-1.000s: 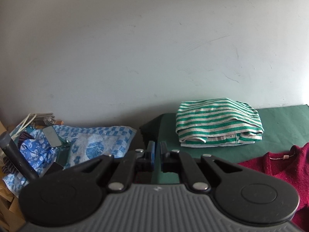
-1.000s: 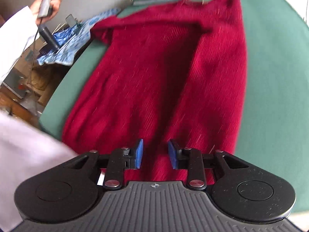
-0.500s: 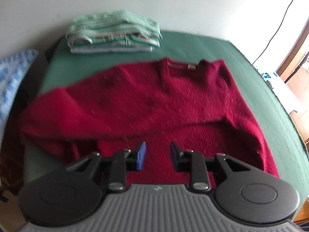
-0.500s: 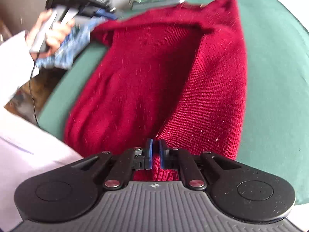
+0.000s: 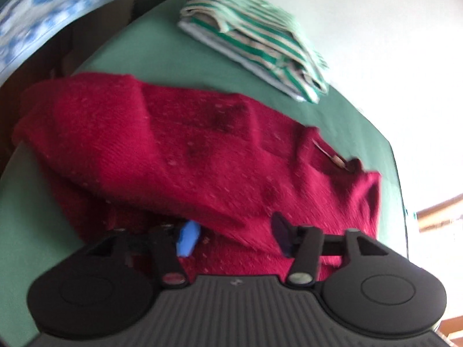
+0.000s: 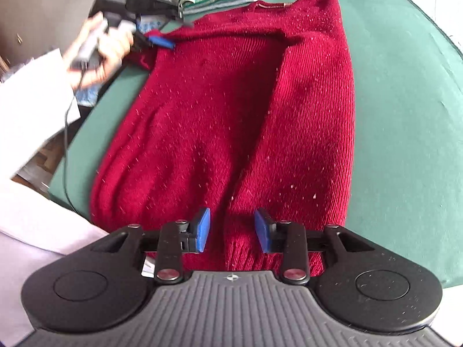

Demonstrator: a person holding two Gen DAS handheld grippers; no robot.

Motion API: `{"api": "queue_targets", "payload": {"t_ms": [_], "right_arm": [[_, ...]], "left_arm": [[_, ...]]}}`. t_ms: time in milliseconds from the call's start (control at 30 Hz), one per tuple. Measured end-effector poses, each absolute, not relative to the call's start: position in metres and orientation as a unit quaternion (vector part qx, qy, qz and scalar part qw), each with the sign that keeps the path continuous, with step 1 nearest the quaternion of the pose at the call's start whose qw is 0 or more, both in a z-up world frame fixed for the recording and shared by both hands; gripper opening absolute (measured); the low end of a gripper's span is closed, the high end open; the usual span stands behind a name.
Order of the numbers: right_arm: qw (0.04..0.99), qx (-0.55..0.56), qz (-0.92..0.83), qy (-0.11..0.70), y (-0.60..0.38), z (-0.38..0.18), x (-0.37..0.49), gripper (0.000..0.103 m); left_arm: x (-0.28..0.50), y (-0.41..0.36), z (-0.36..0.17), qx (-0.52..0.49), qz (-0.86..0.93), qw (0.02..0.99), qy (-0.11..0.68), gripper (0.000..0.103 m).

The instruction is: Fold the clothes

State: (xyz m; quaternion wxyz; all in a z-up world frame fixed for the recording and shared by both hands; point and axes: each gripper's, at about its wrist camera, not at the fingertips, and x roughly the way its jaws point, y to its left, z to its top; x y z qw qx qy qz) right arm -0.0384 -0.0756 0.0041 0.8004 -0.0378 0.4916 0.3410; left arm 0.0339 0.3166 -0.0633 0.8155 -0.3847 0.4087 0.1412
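Left wrist: left gripper (image 5: 234,238) jaws apart, just been opening, low over red sweater (image 5: 202,156) on green table (image 5: 162,57); nothing pinched. Striped folded shirt (image 5: 254,37) behind.
Right wrist: right gripper (image 6: 233,231) jaws apart, just reopened, sweater hem between pads, not clamped.

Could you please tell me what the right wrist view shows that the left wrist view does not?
Only the right wrist view shows the person's hand holding the left gripper, a white sleeve, and the sweater's hem. Only the left wrist view shows the blue patterned cloth clearly. Both show the red sweater, the folded striped garment and the green table cover.
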Motion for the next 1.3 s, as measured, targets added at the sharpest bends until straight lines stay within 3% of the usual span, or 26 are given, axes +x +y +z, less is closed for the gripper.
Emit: {"api": "queue_targets", "payload": {"t_ms": [67, 167, 333, 533, 733, 800, 867, 933, 1033, 1167, 1300], "right_arm": [[0.802, -0.039, 0.342, 0.488, -0.076, 0.003, -0.039, 0.037], [0.802, -0.037, 0.346, 0.486, -0.076, 0.004, -0.038, 0.037], [0.791, -0.034, 0.372, 0.484, -0.073, 0.006, -0.034, 0.037], [0.778, -0.051, 0.386, 0.493, -0.066, 0.0, -0.029, 0.037], [0.787, -0.035, 0.366, 0.495, -0.078, 0.0, -0.033, 0.036], [0.793, -0.047, 0.357, 0.491, -0.079, -0.004, -0.036, 0.031], [0.798, -0.049, 0.347, 0.491, -0.081, -0.003, -0.036, 0.008], [0.796, -0.035, 0.34, 0.499, -0.086, 0.0, -0.034, 0.008], [0.781, -0.028, 0.368, 0.504, -0.086, 0.007, -0.036, 0.009], [0.752, -0.049, 0.39, 0.528, -0.076, 0.0, -0.037, 0.033], [0.771, 0.002, 0.4, 0.496, -0.094, 0.027, -0.022, 0.033]], "left_arm": [[0.035, 0.323, -0.068, -0.406, 0.147, 0.806, 0.405, 0.003], [0.032, 0.325, -0.064, -0.4, 0.148, 0.814, 0.394, 0.002], [0.031, 0.314, -0.022, -0.294, 0.164, 0.878, 0.341, 0.002], [0.061, 0.298, -0.031, -0.209, 0.16, 0.883, 0.389, 0.002], [0.048, 0.296, -0.05, -0.217, 0.167, 0.876, 0.398, 0.003], [0.051, 0.299, -0.059, -0.216, 0.169, 0.873, 0.404, 0.003], [0.052, 0.301, -0.063, -0.215, 0.171, 0.873, 0.403, 0.003], [0.052, 0.301, -0.058, -0.212, 0.172, 0.876, 0.397, 0.003], [0.054, 0.298, -0.047, -0.201, 0.174, 0.885, 0.383, 0.003], [0.061, 0.292, -0.045, -0.187, 0.175, 0.885, 0.388, 0.003], [0.06, 0.288, -0.046, -0.187, 0.176, 0.886, 0.387, 0.003]]}}
